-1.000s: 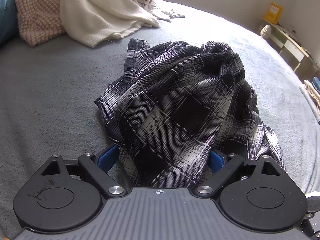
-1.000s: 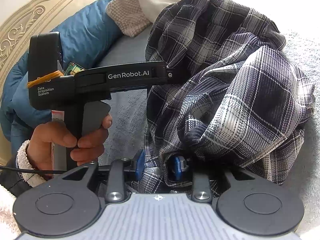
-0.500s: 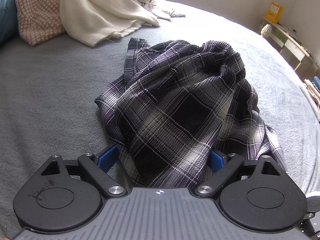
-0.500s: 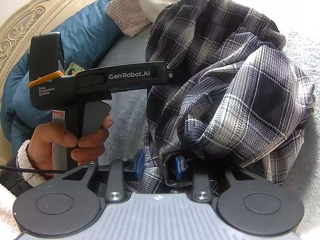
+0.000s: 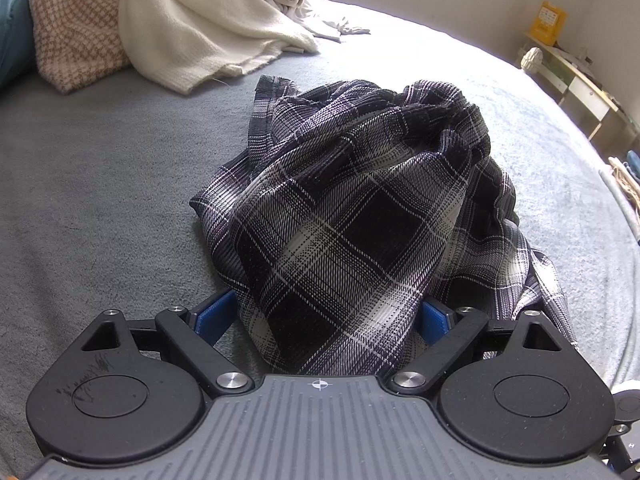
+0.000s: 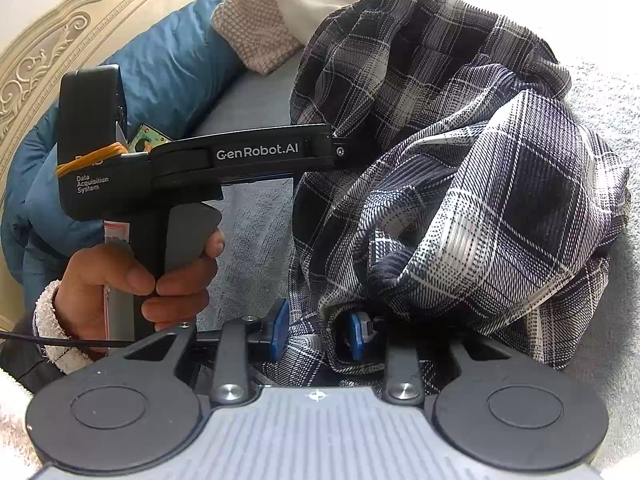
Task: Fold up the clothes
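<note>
Shirt [image 5: 352, 216], checked black and white, sits bunched up mid-frame on the grey bed [image 5: 80, 184]. My left tongs [image 5: 326, 316] are wide around its near fold. My right tongs [image 6: 320, 330] are narrow, with cloth between them. Next I must spread it flat.

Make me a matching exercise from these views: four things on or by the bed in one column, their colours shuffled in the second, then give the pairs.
Things:
1. crumpled shirt
2. blanket
3. puffy quilt
4. bedspread

Colours:
A. blue
B. grey
C. black-and-white plaid
D. cream

Pairs: 1-C, 2-D, 3-A, 4-B
</note>
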Available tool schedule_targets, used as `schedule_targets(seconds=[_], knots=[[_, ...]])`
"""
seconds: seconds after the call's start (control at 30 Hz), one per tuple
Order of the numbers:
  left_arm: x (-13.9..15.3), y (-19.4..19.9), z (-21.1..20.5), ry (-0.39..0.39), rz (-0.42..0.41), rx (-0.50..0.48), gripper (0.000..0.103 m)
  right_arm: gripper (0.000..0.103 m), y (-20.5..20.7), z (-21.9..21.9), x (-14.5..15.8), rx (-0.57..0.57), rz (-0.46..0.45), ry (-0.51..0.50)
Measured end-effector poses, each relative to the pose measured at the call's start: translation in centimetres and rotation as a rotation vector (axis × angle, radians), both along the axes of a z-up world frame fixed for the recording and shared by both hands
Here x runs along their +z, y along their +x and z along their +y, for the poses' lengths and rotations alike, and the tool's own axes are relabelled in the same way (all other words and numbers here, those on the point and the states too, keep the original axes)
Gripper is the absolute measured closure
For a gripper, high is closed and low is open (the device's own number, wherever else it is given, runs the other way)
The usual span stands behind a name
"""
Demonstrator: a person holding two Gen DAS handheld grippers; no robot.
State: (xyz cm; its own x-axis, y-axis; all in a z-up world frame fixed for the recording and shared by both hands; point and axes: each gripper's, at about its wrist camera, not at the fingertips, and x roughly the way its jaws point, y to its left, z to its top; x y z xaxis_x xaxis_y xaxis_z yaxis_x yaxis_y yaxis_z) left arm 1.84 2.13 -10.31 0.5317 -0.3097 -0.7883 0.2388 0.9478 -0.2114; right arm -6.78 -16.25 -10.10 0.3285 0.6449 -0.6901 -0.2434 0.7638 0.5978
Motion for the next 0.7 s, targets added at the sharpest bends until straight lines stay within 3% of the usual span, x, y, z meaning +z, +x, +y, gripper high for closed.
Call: schedule_targets(seconds=[0.1,0.23,0.43,0.57,0.7], knots=[[0.1,-0.2,0.4,0.014,-0.018,-0.010,0.010,0.070,-0.1,0.1,0.4,0.007,-0.004,-0.022],[0.0,-0.5,1.5,0.019,-0.018,0.005,0.009,0.058,-0.5,-0.1,1.9,0.047,-0.036,-0.068],[0.1,-1.0,3.0,0.014,-0.026,0.017,0.009,0.057,0.0,-3.7,5.0,0.008,-0.089,-0.078],[0.0,-1.0,3.1,0.026,-0.033,0.009,0.009,0.055,2.0,-6.8,7.3,-0.082,-0.171,-0.075],[-0.3,-0.9,3.2,0.024,-0.019,0.014,0.009,0.050,5.6,-7.2,8.6,-0.128,-0.277,-0.128]])
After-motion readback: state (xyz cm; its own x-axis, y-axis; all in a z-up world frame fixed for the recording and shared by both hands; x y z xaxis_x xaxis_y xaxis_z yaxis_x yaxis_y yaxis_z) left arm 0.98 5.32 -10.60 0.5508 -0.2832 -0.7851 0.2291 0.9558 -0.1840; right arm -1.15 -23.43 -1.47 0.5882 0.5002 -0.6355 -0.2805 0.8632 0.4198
